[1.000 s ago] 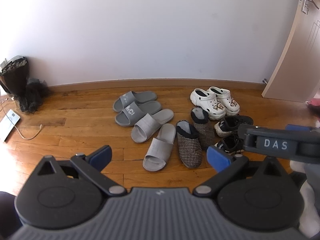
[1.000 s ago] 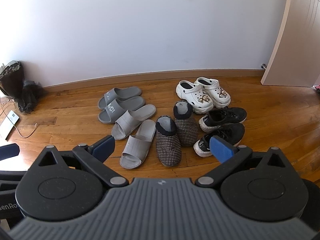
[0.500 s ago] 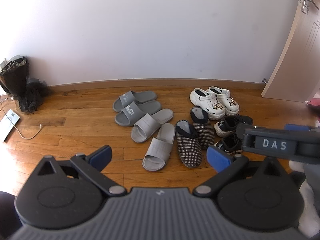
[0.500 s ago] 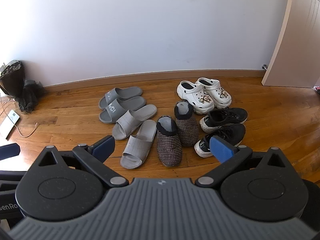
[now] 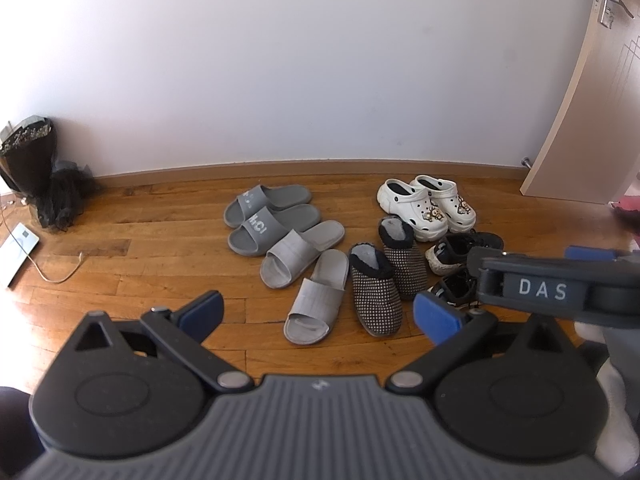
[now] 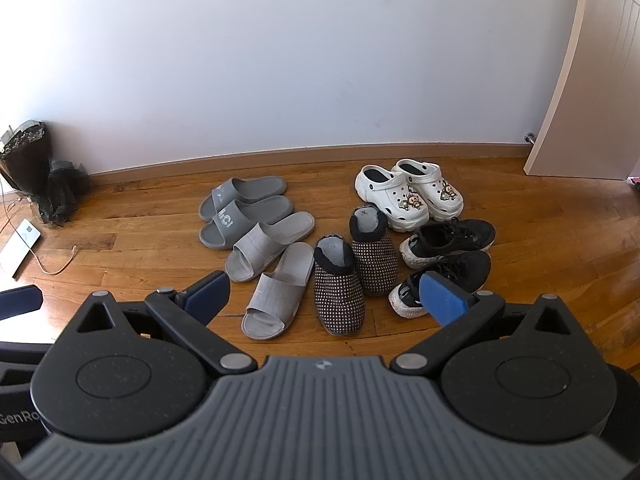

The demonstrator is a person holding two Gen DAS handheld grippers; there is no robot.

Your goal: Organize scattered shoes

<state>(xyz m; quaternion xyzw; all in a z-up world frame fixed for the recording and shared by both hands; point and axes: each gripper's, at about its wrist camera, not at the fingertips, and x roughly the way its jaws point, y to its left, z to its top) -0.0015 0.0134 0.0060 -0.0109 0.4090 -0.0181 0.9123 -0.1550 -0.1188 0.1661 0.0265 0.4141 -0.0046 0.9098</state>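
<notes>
Both the left tongs (image 5: 316,310) and right tongs (image 6: 326,294) are held wide open, empty; the close-packed dotted slippers (image 6: 354,266) could be bumped when the black sneakers (image 6: 444,258) are grabbed

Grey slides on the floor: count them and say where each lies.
4. Two darker ones, one nearest the wall and one beside it; two lighter ones, one next and one closest to the camera. None looks hidden.

Bright daylight from the left, glare patch on the floor (image 5: 16,300) at near left. Wall (image 6: 280,60) evenly lit, soft shadows. Sharp focus; strong fisheye bending, dark vignette corners.
</notes>
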